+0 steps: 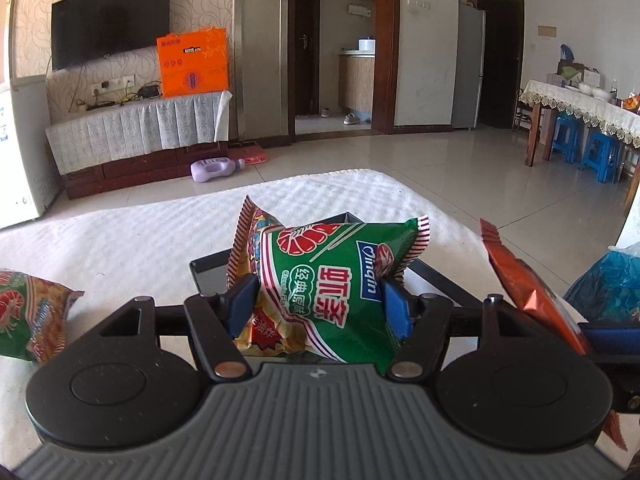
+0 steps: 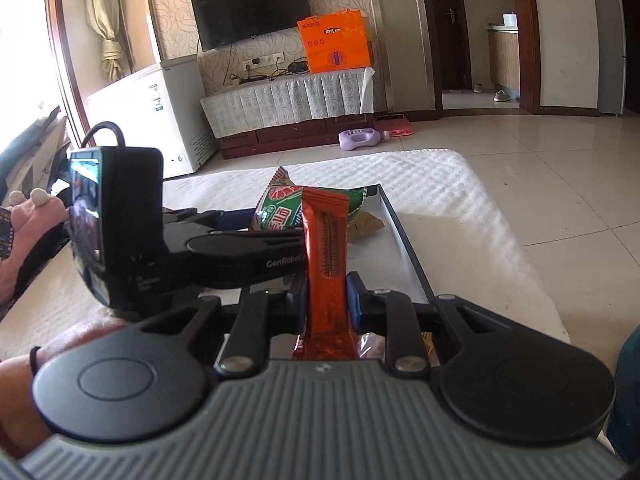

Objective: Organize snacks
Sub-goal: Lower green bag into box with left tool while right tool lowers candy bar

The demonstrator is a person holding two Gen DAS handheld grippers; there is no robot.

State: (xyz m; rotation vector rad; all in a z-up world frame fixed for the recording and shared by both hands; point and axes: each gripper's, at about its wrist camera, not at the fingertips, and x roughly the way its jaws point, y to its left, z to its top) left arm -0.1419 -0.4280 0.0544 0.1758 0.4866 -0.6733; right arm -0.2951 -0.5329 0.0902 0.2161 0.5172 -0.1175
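A table (image 1: 132, 224) covered in a white, bumpy quilted cloth fills the foreground, with pale floor tiles beyond its rounded far edge. A shallow dark-rimmed tray (image 2: 404, 236) with a pale inside lies flat on the cloth near the middle. A small brownish packet (image 2: 366, 226) rests inside the tray toward its far end. To the left of the tray, well apart from it, a green and red shrimp-cracker bag (image 1: 30, 314) lies directly on the cloth. A blue plastic bag (image 1: 610, 280) sits at the table's right edge.
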